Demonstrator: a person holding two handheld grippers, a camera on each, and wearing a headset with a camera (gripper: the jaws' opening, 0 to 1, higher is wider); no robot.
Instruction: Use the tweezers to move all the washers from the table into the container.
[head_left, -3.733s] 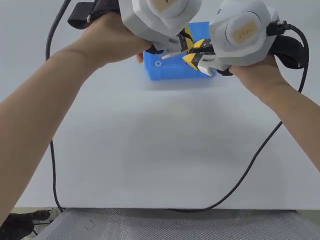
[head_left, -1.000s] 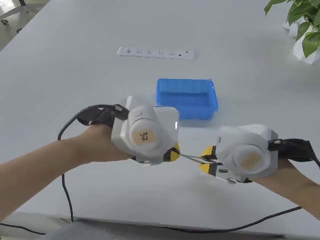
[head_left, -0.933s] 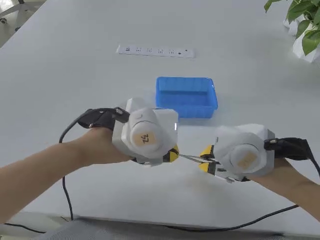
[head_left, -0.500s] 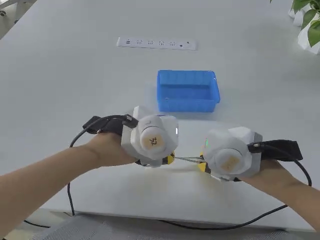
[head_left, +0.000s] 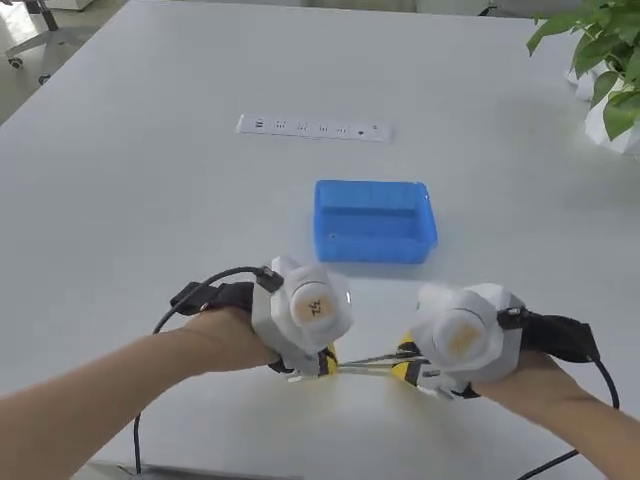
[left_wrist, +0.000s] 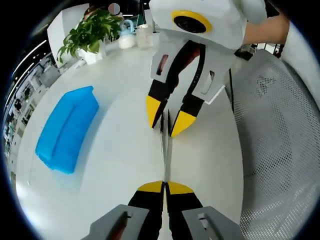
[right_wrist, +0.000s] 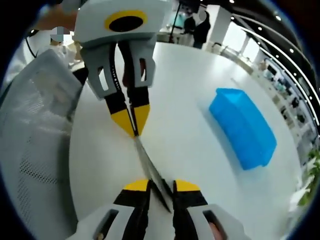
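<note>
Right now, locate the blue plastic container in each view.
Head view: blue plastic container at centre.
Left gripper view: container at left, mid-height.
Right gripper view: container at right, mid-height.
Shared landmark: thin metal tweezers, low centre in every view.

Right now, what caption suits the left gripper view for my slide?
Left gripper and right gripper each grip one end of the tweezers above the table, container at left.

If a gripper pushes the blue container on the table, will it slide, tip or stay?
The blue container looks low and wide, so tipping seems unlikely. It appears to be thin plastic on a smooth table, so it would probably slide easily.
</note>
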